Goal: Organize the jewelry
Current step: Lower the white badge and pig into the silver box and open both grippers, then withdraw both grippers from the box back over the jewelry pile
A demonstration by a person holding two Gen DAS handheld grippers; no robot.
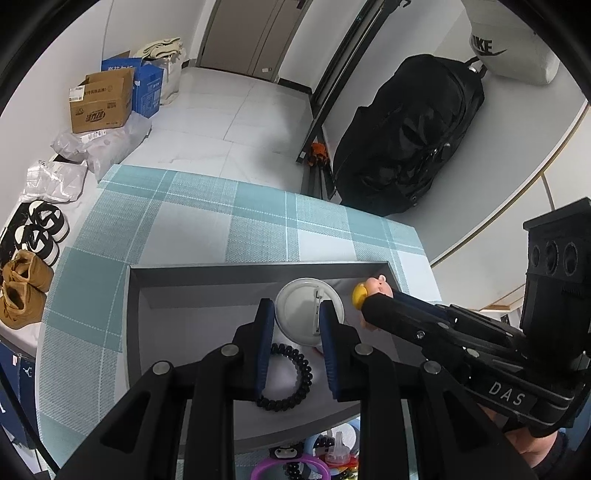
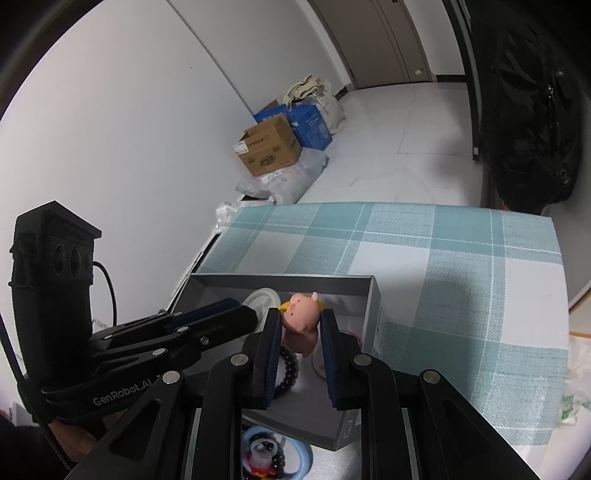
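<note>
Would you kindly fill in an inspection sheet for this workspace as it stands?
Surface: teal plaid cloth on the table.
Job's things: grey box holding a white badge and black bead bracelet; pig charm.
Clutter: rings and trinkets in front of the box.
Grippers: left gripper shut on the badge; right gripper shut on the pig charm, both over the box.
Cables: black cable behind the left gripper.
Surroundings: cardboard boxes, shoes, black bag, door.
</note>
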